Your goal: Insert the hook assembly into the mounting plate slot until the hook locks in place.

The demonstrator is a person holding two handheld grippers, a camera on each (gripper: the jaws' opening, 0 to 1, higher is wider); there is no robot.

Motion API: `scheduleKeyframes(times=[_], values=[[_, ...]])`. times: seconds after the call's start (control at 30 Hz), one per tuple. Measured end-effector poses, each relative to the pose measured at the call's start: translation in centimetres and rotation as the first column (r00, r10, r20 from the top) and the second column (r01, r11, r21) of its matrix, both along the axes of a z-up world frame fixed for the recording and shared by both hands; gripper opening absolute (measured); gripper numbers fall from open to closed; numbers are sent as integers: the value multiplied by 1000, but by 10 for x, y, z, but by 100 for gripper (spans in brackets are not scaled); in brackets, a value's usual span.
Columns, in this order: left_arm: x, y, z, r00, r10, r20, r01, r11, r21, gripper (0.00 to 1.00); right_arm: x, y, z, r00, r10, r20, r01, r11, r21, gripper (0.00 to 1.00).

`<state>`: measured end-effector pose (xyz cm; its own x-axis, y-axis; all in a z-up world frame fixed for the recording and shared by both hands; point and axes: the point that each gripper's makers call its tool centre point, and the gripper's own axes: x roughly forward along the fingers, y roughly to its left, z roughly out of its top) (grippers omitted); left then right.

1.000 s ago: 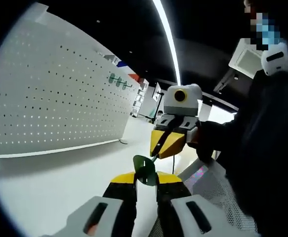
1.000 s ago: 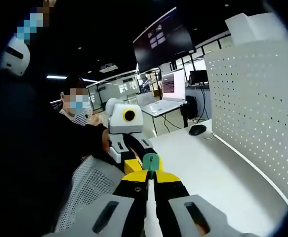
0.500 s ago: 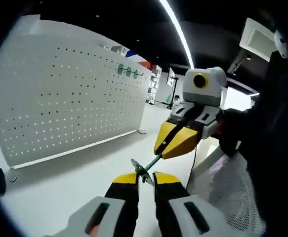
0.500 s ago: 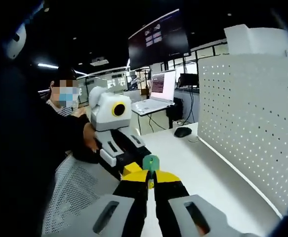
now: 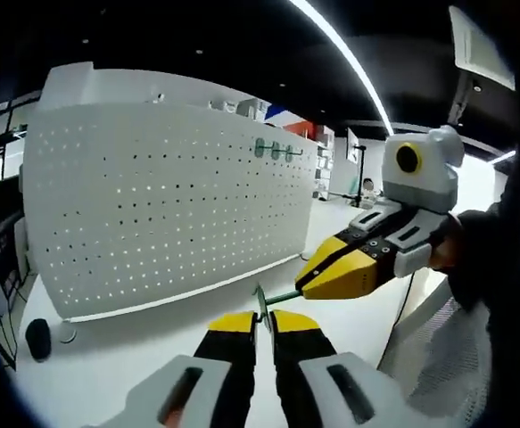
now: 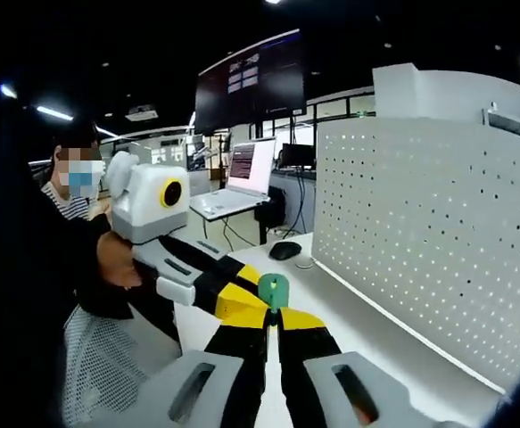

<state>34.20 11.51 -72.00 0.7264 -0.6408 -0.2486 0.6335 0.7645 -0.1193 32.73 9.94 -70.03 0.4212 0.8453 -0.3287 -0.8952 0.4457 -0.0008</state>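
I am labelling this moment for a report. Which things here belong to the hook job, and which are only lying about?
Belonging to the job:
- green hook assembly, held between both tools
- left tool
- right tool
- white perforated board

Only lying about:
- computer mouse
- open laptop
- large dark screen
- mesh chair

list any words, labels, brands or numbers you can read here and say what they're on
No text here can be read.
Big wall screen: light blocks near its top, too small to read.
Laptop screen: lit rows of content, too blurred to read.
White pegboard: holes, no lettering; the green pieces near its top edge bear no readable mark.
Green hook part held between the two grippers: no marking visible.
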Motion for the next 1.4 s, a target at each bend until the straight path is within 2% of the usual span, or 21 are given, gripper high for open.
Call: scheduleKeyframes(times=[0.3,0.37,0.43,0.47,0.53,0.67,0.83,0.9,0.97,1.07,1.4], values=[[1,0,2,1000,30,5,-30,1000,10,3,0,3,1,1000,-20,11,20,1000,-8,1],[2,1,3,999,42,3,-42,999,6,3,2,4,4,998,-33,46,33,999,-7,1],[3,1,2,998,61,-25,-61,998,-19,3,4,5,5,996,-47,74,49,999,-22,1],[4,2,1,996,72,-51,-74,997,-39,2,7,4,6,992,-60,115,65,997,-42,1],[6,4,2,994,94,-65,-97,994,-56,2,6,7,5,990,-60,130,67,996,-50,1],[8,4,2,991,113,-71,-116,992,-41,2,10,8,4,980,-81,182,98,991,-86,1],[7,6,3,991,118,-62,-120,993,-21,1,12,9,3,982,-78,172,96,990,-99,2],[7,5,6,992,119,-42,-119,993,-15,1,9,10,-4,982,-49,181,78,985,-154,2],[7,2,6,993,107,-47,-107,994,-7,1,10,11,-2,976,-53,213,87,985,-152,2],[6,3,6,993,111,-50,-112,994,-18,1,12,10,0,977,-56,206,88,985,-149,1],[6,2,10,993,107,-55,-110,993,-45,1,11,11,1,969,-45,241,85,984,-158,3]])
